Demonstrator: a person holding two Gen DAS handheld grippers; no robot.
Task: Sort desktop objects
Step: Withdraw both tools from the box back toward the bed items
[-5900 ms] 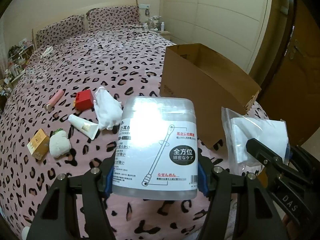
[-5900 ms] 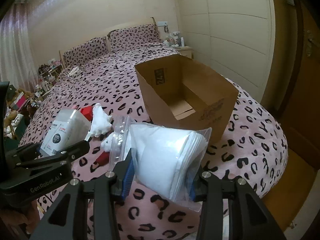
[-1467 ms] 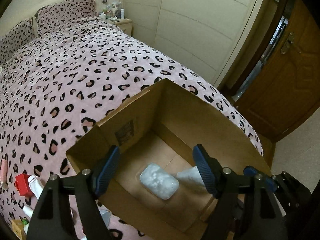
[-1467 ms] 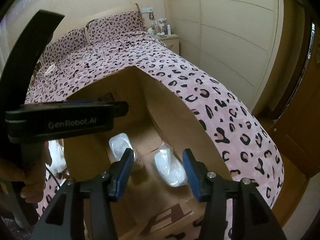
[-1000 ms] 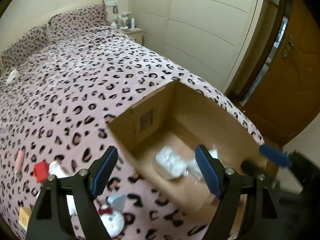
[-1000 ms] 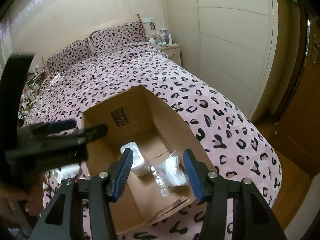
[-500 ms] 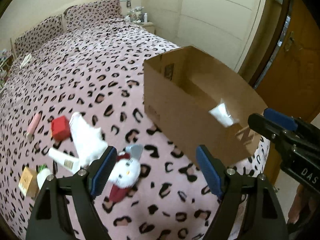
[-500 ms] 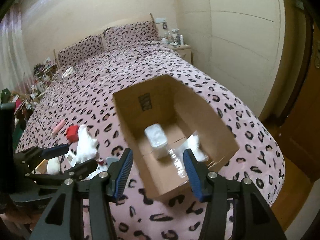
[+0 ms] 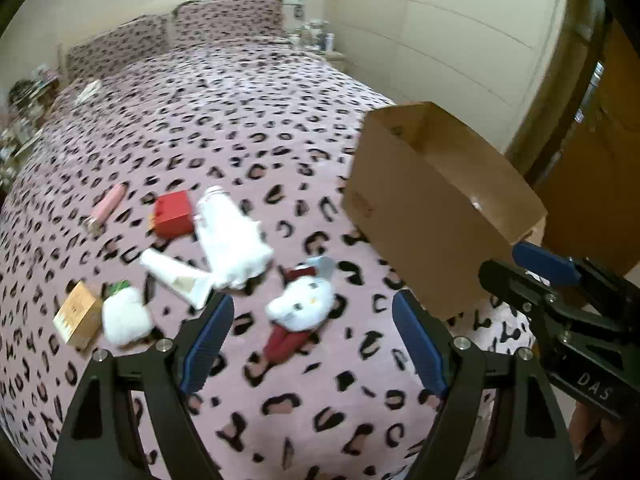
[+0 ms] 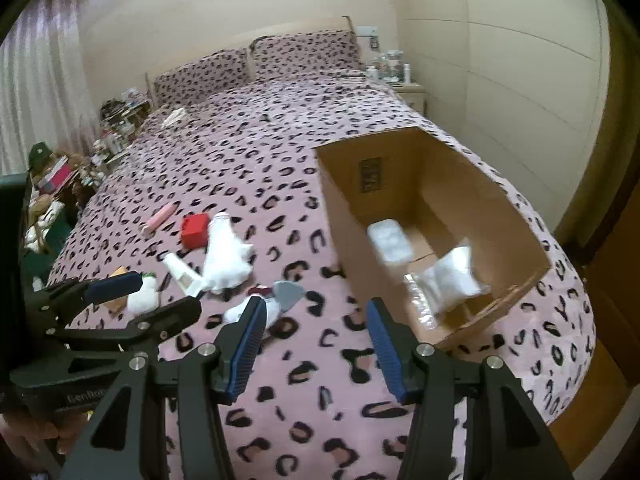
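- The left tool (image 9: 310,344) hangs over the pink leopard-print bed cover (image 9: 224,128), jaws spread wide with nothing between them; beyond the gap lies a white plush cat doll in red trousers (image 9: 298,314).
- The right tool (image 10: 316,344) is partly open and holds nothing; only the bed cover shows between its blue pads (image 10: 382,340).
- An open brown cardboard box (image 10: 344,216) stands on the bed at about 2 o'clock from the right tool. Inside lie a clear plastic tub (image 10: 390,242) and, just beside it, a clear bag of white pads (image 10: 452,276).
- In the left wrist view, loose things lie at 10 to 11 o'clock from the doll: a white crumpled cloth item (image 9: 232,240), a white squeeze tube (image 9: 176,274) touching the cloth's lower edge, a red small box (image 9: 173,214), a pink slim tube (image 9: 106,208) farther out.
- At 9 o'clock from the doll, a white fluffy toy with a green top (image 9: 124,314) touches a tan small carton (image 9: 78,316).
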